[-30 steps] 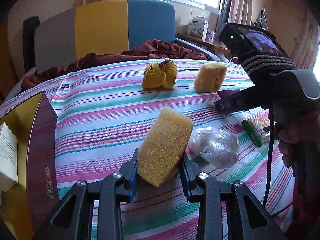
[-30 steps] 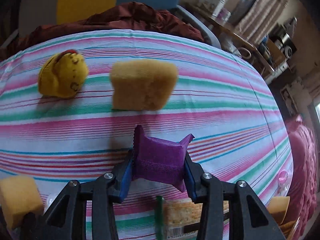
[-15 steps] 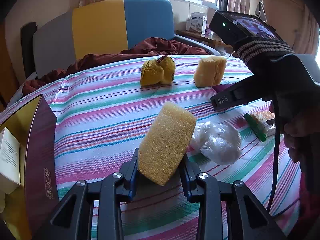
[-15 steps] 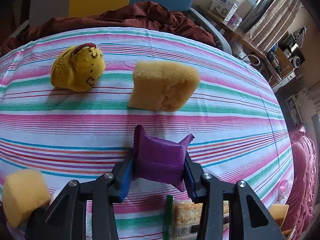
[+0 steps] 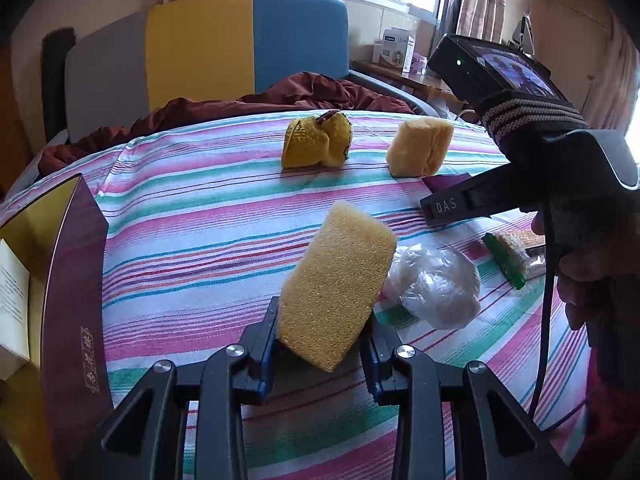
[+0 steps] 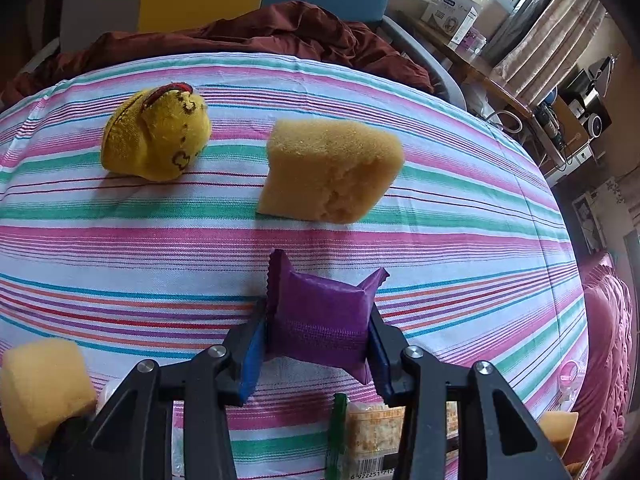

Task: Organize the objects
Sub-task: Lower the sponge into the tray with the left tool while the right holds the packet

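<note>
A yellow sponge block (image 5: 336, 284), coarse-pored and rectangular, stands tilted to the right, pinched at its lower end between the jaws of the left gripper (image 5: 320, 346) and lifted off the striped tabletop (image 5: 192, 216); a purple foil packet (image 6: 320, 316), pillow-shaped with crimped, saw-toothed ends flaring upward, sits squeezed between the jaws of the right gripper (image 6: 318, 346); farther back on the cloth lies a second yellow sponge (image 6: 330, 170), a chunkier wedge with a dented face; just to its left rests a yellow knitted plush (image 6: 156, 136) with dark stitching and a red trim on top; near the front lie a crumpled clear plastic bag (image 5: 436, 284) and a green-edged cracker packet (image 6: 368, 436), flat.
</note>
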{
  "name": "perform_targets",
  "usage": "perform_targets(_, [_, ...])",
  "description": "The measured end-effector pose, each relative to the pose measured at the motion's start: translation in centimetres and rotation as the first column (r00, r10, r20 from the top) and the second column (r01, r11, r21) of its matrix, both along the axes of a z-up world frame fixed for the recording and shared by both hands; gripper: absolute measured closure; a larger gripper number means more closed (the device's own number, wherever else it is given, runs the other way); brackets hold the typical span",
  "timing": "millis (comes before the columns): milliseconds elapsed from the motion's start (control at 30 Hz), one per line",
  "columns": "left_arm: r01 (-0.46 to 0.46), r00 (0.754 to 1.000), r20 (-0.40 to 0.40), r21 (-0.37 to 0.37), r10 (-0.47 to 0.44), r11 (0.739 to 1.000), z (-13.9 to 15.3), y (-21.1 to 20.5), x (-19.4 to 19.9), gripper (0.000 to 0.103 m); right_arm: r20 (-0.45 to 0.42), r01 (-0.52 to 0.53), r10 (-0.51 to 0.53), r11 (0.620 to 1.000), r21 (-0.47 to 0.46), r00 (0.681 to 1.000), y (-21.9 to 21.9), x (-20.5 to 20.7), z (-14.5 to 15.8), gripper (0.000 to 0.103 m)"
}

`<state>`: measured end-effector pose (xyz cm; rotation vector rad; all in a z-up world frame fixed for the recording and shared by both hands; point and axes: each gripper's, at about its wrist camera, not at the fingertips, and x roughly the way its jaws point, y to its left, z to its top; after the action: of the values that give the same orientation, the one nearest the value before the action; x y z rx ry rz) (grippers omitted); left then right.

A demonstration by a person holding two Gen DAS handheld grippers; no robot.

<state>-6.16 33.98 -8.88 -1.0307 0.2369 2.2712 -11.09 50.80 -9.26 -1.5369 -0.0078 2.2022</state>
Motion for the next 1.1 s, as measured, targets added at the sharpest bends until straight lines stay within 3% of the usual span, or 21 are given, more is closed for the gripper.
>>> perform_targets(333, [-0.029, 0.999, -0.023, -0.029, 0.028, 0.999, 1.3, -0.8, 1.6, 0.069, -0.008, -0.011, 0.011, 1.0, 0.008, 1.0, 0.2, -0.2, -0.1, 0.059])
perform_targets(600, [-0.044, 0.993, -0.107, -0.021, 0.042, 0.999, 5.5, -2.8, 3.7, 0.069, -0.012, -0.028, 0.028, 0.999, 0.03, 1.0, 0.0, -0.2, -0.2, 0.059])
perform_targets(867, [-0.113, 0.98, -0.165, -0.006, 0.111, 0.994, 9.1, -7.5, 4.6, 0.069, -0.015, -0.045, 0.046, 0.997, 0.06, 0.999, -0.2, -0.2, -0.4, 0.059])
perform_targets(1100, [-0.213, 0.966, -0.152, -0.005, 0.21, 0.977, 9.3, -12.4, 4.1, 0.069, -0.016, -0.054, 0.056, 0.996, 0.076, 0.998, -0.3, -0.2, -0.5, 0.059])
